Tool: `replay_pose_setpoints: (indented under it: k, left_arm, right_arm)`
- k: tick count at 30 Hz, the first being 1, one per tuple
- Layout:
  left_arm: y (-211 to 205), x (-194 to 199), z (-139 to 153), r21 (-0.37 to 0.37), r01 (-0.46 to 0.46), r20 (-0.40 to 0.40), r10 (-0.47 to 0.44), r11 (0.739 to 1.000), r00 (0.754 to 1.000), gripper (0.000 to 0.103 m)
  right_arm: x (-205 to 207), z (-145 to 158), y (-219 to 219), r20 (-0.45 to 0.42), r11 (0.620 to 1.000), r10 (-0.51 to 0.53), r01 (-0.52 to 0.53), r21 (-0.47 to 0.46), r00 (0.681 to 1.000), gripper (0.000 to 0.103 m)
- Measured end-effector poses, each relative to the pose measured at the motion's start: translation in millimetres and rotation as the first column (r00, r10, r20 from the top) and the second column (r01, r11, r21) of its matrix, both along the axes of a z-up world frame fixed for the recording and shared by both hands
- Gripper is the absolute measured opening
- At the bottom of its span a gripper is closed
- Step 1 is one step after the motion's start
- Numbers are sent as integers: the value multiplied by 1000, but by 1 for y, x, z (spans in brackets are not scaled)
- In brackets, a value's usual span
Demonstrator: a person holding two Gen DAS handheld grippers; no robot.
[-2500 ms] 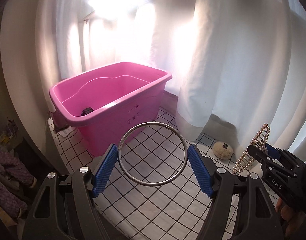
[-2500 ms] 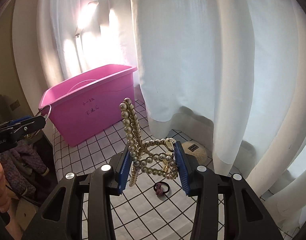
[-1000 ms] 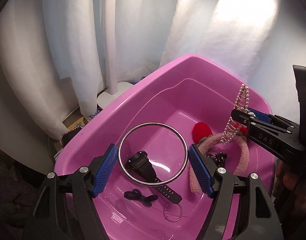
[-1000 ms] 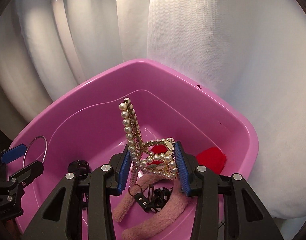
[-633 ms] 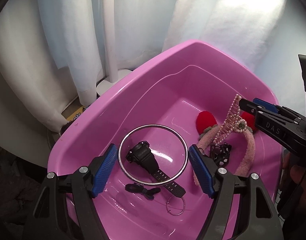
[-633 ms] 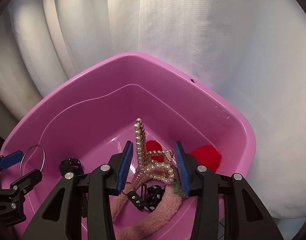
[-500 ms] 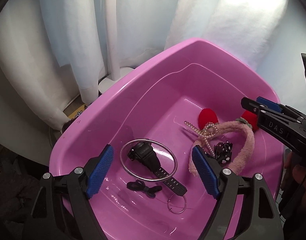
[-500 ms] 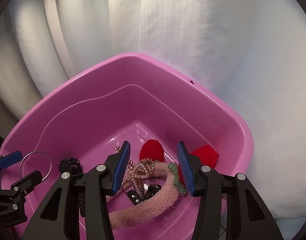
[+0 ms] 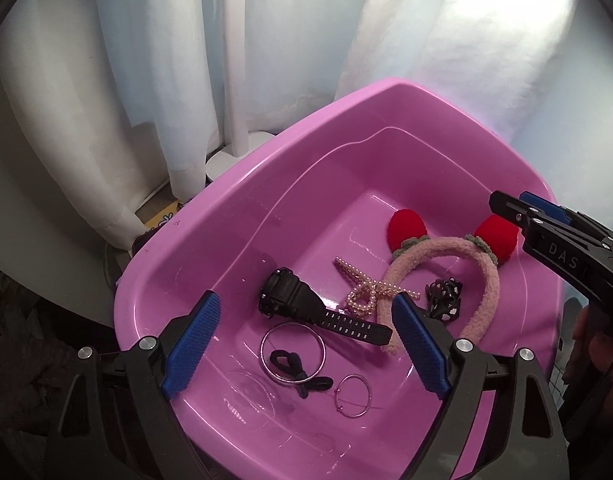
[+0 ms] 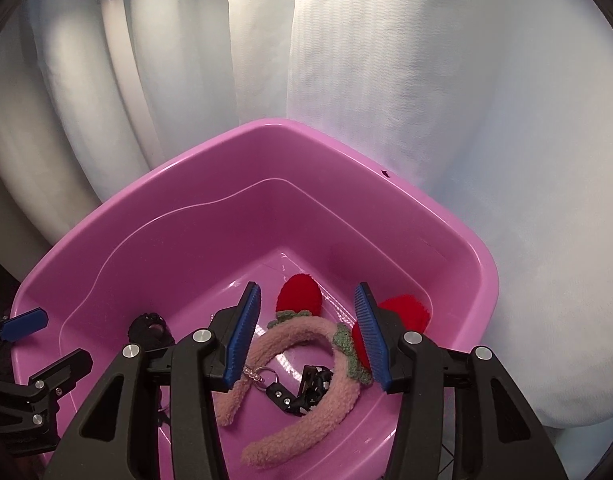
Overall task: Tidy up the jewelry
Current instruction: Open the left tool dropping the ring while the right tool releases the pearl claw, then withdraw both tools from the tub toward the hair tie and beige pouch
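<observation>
The metal bangle [image 9: 293, 352] and the pearl hair clip [image 9: 364, 293], each carried in a hand-held gripper moments ago, now lie loose on the floor of the pink tub [image 9: 210, 216]. The bangle rests near the front, ringed around part of a black hair tie [image 9: 300, 370], with a thin hoop [image 9: 353, 395] just beside it. The pearl clip lies between the black watch [image 9: 306, 304] and the fuzzy pink headband [image 9: 446, 280], touching the headband's near end.

The left hand-held gripper [image 9: 304, 346] has just been opening and hangs over the tub with its blue pads spread wide and nothing between them. The right hand-held gripper [image 10: 306, 332] is also released and empty, its jaws parted above the headband.

Both pieces look delivered. What remains outside the tub cannot be told from here, since only the tub and the white curtain [image 10: 426, 100] show; judging by that, the next step is probably fetching more items.
</observation>
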State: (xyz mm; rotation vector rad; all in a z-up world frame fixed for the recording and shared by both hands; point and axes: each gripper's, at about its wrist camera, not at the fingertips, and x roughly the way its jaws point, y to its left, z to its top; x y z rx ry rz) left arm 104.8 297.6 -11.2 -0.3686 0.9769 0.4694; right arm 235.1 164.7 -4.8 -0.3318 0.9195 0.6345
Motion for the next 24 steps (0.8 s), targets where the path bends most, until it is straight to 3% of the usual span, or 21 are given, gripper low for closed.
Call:
replay_pose_setpoints:
  k: [12,19,24]
  left_arm:
    - [-26,-17,23,58,-7,44,4,998,999,86]
    - [-63,-40,34,63,-21,123,13,998,992,86]
    - [-103,-56,36,96,-30,138,17,995,990,86]
  right_arm:
    - [-34,35,-30,52,995,25,-30,96,998,50]
    - [-76,53,-82,87,981,21,-38,189,996,52]
    - [-111,53,-138,92,973,15,-36,228,996,54]
